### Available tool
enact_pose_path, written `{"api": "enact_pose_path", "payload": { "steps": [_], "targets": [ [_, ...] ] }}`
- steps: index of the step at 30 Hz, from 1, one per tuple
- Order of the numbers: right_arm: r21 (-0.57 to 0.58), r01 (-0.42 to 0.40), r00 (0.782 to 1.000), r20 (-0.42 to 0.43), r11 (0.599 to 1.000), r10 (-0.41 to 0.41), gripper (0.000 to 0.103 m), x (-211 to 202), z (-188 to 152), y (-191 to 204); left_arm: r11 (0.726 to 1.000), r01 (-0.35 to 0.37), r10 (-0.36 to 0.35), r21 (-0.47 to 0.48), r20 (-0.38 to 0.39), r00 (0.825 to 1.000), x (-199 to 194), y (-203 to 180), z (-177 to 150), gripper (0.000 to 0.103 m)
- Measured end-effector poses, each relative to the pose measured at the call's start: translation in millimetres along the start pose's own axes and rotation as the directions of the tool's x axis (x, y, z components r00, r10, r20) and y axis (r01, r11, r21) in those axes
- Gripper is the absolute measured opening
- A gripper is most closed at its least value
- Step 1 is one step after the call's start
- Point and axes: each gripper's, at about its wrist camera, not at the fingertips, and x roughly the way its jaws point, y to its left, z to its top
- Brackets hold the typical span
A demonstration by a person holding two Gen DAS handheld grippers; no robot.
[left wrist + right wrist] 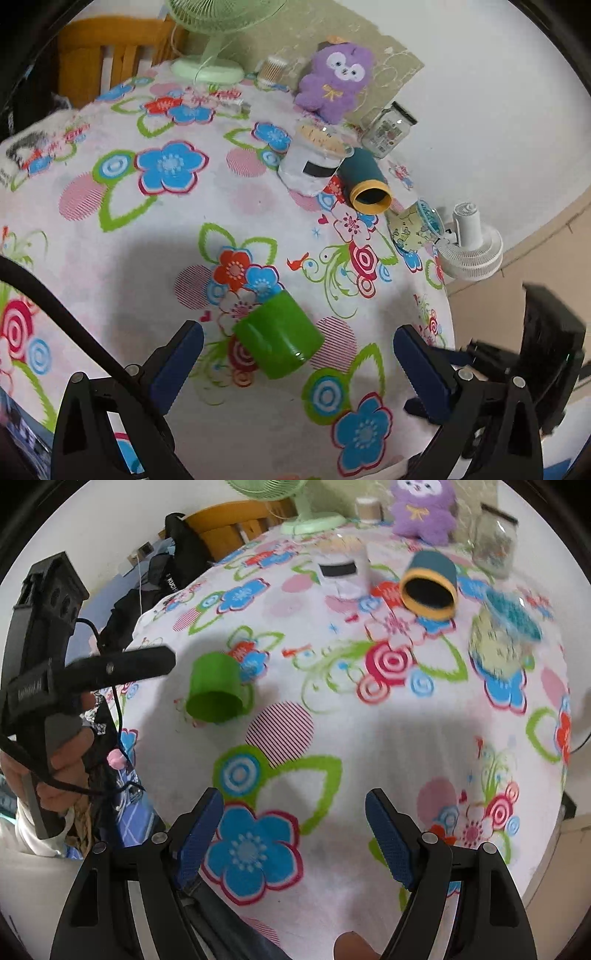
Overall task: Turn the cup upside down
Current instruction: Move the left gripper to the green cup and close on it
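Observation:
A green cup (279,334) (216,688) lies tipped on its side on the flowered tablecloth (110,258), one round end facing me. My left gripper (295,339) is open, its blue pads either side of the cup and just short of it, not touching. In the right wrist view one of its black fingers (122,666) points at the cup, held by a hand (62,760). My right gripper (294,797) is open over bare cloth, well to the right of the cup, with nothing between its fingers.
Further back, a teal cup with a yellow rim (369,181) lies on its side beside a white container (314,166). A glass jar (388,129), a patterned cup (417,225), a purple plush toy (334,83) and a green fan (207,66) stand behind. The table edge curves at right.

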Motion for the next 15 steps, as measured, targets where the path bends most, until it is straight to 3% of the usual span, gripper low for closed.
{"api": "enact_pose_path", "payload": {
  "steps": [7, 15],
  "targets": [
    [-0.003, -0.031, 0.999, 0.023, 1.0, 0.031, 0.081, 2, -14, -12, 0.992, -0.028, 0.021, -0.124, -0.053, 0.998, 25, 5, 6, 0.103],
    [-0.057, -0.033, 0.999, 0.032, 0.998, 0.035, 0.081, 4, -25, -10, 0.978, -0.085, 0.07, -0.193, -0.08, 0.994, 41, 9, 11, 0.103]
  ]
}}
